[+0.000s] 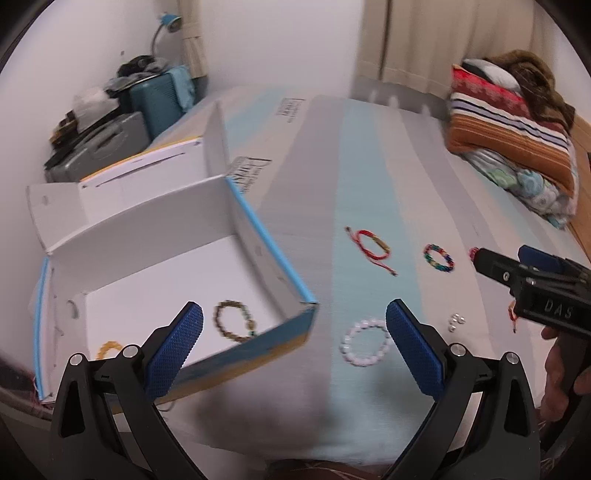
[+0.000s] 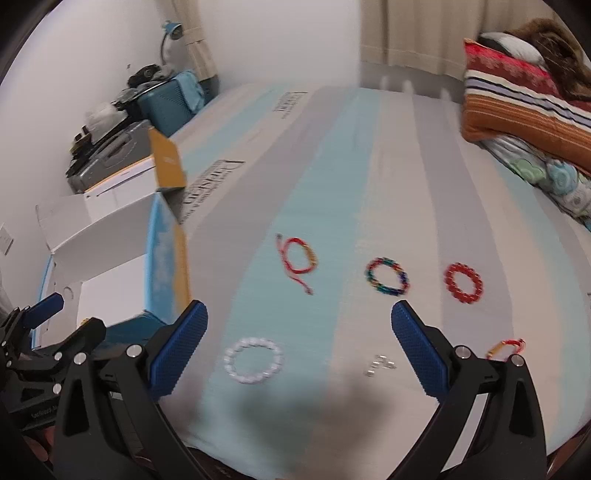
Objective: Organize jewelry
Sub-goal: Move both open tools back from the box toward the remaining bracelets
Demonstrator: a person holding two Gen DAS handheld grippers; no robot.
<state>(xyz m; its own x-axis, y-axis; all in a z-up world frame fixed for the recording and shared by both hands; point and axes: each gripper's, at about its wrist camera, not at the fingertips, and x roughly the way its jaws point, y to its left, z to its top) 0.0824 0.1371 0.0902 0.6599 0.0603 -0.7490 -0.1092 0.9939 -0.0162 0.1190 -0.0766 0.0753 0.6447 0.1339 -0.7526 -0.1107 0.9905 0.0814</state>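
Observation:
An open white box with blue edges (image 1: 258, 236) (image 2: 162, 258) lies on the striped bed (image 1: 362, 155) (image 2: 332, 166). Inside it rest a brown bead bracelet (image 1: 234, 320) and a yellow one (image 1: 107, 349). On the sheet lie a white bead bracelet (image 1: 365, 341) (image 2: 254, 360), a red cord bracelet (image 1: 373, 249) (image 2: 297, 260), a multicolour bead bracelet (image 1: 438, 257) (image 2: 386, 276), a red bead bracelet (image 2: 463, 282), small silver pieces (image 1: 456, 320) (image 2: 380, 363) and a red-gold cord bracelet (image 2: 504, 347). My left gripper (image 1: 295, 328) is open over the box's near corner. My right gripper (image 2: 299, 328) is open above the sheet, holding nothing.
Folded striped blankets and a patterned quilt (image 1: 513, 136) (image 2: 528, 103) are stacked at the far right of the bed. Suitcases and clutter (image 1: 110, 122) (image 2: 122, 122) stand against the wall at the left, under a blue lamp (image 1: 168, 26). Curtains hang behind.

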